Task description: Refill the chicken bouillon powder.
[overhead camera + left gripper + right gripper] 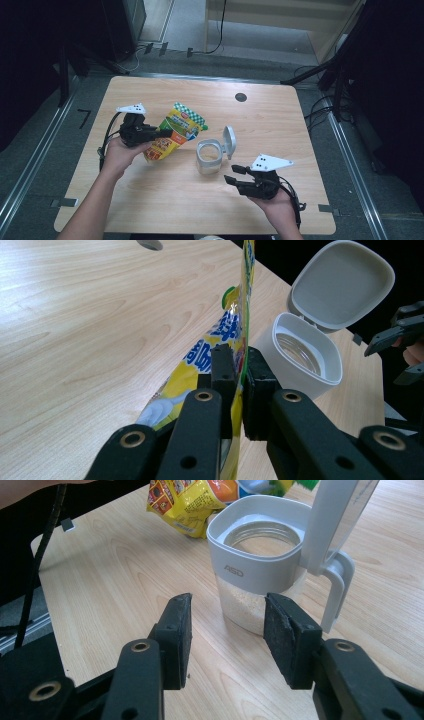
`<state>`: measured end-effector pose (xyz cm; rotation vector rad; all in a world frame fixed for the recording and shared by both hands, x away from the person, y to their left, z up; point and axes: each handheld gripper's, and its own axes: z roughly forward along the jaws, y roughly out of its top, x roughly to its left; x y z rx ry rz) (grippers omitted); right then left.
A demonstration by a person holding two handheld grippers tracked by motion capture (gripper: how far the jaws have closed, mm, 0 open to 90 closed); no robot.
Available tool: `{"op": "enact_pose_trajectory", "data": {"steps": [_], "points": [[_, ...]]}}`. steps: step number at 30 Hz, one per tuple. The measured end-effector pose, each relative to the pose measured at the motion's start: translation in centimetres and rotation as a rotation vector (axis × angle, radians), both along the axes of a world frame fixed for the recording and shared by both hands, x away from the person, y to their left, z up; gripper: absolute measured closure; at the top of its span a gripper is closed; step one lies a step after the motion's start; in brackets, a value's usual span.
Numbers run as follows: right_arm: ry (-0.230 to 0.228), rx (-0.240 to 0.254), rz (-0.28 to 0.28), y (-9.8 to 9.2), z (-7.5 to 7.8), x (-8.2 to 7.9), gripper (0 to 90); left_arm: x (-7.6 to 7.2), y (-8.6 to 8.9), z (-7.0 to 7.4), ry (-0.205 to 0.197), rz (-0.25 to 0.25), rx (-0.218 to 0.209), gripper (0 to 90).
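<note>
- Right gripper (pixel 236 178): nearest the person, held low over the wooden table (pixel 280 125), just short of the container (pixel 209 157); jaws about half apart, holding nothing.
- Container: 1 clear jar with a white collar, hinged lid (pixel 229 141) standing open, pale grains in its lower part; it stands mid-table, between the 2 grippers.
- Left gripper (pixel 239 371): jaws pinched narrow on the edge of the snack pouch (pixel 174 132).
- Snack pouch: yellow, green-checked top, printed with food pictures; tilted, its lower end at or near the table just left of the container.
- Technique, as judged: brace the container with the right gripper, lift the pouch mouth over the opening, and tip slowly to avoid spilling.
</note>
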<state>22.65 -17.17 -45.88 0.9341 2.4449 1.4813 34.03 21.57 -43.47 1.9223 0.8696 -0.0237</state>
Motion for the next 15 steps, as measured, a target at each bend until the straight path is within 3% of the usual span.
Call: {"op": "enact_pose_trajectory", "data": {"steps": [11,12,15], "points": [[0.004,-0.006,-0.001,0.1,-0.1,0.1,55.8,-0.5,1.3,-0.2,0.008,0.043,-0.028,88.4],[0.005,-0.007,-0.001,0.0,-0.1,0.1,55.8,-0.5,1.6,-0.4,0.028,0.044,-0.045,88.5],[0.005,-0.007,-0.002,0.1,-0.1,0.1,55.8,-0.6,1.7,-0.5,0.046,0.047,-0.026,88.3]]}}
